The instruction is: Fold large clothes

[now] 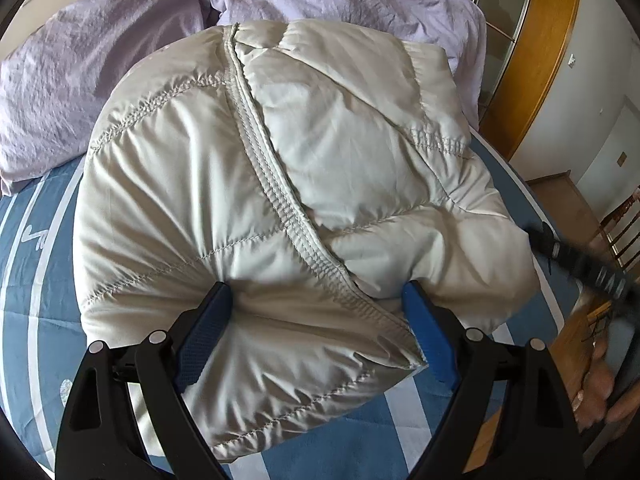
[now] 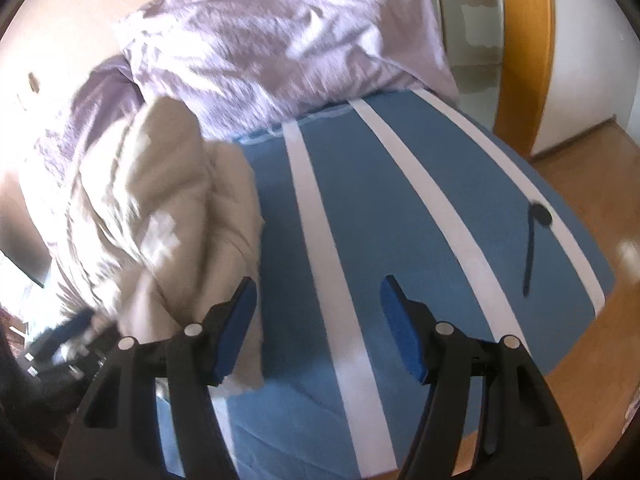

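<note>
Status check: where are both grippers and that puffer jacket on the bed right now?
Left gripper wide, jaws around the folded puffer jacket, grip unclear. Right gripper open, empty, over the striped bedspread. Lilac pillows beyond; nothing in the way.

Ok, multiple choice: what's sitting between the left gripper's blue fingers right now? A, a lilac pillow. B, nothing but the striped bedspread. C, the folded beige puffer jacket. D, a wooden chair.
C: in the left wrist view the left gripper stands wide around the near edge of the folded beige puffer jacket, which bulges between the blue fingers on the striped bedspread.
</note>
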Demonstrator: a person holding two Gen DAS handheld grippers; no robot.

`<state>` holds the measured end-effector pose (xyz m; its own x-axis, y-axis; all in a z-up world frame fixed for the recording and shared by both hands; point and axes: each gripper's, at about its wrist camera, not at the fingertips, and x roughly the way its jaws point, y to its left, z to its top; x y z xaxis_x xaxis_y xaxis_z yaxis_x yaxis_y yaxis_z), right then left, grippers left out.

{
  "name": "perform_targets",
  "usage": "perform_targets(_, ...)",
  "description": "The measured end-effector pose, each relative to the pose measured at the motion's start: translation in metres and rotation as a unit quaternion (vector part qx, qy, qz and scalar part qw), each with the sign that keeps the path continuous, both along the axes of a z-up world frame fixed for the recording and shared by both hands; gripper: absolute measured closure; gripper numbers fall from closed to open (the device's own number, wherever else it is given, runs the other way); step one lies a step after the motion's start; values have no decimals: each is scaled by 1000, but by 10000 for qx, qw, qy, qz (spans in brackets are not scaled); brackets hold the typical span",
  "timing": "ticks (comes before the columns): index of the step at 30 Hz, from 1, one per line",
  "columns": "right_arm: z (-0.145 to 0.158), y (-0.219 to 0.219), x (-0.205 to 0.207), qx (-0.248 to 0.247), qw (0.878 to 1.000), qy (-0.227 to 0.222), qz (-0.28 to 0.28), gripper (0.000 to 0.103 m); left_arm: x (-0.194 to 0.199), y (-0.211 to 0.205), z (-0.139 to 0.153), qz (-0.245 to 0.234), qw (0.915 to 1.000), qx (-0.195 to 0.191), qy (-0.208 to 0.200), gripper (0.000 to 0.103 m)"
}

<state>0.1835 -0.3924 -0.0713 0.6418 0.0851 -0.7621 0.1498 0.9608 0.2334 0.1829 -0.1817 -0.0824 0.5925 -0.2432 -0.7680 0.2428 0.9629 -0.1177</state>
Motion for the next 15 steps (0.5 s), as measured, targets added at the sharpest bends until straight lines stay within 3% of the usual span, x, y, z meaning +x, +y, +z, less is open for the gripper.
perform_targets(2, 11, 4, 9, 40, 9998, -147, 147, 41, -1, 2, 1, -40, 10000, -16, 2, 16)
perform_targets(5, 26, 14, 22, 115, 9987, -248, 440, 57, -1, 6, 3, -125, 9999, -52, 7, 16)
perform_targets(7, 34, 22, 30, 174, 9970, -337, 676, 73, -2, 7, 3, -182, 9998, -60, 0, 16)
perform_targets(10, 46, 37, 38, 227, 9933, -481, 1028, 85, -4, 10, 3, -233, 9997, -82, -1, 16)
perform_targets(15, 56, 62, 50, 280, 9861, -655, 1504, 91, -4, 10, 4, -259, 9996, -93, 2, 16)
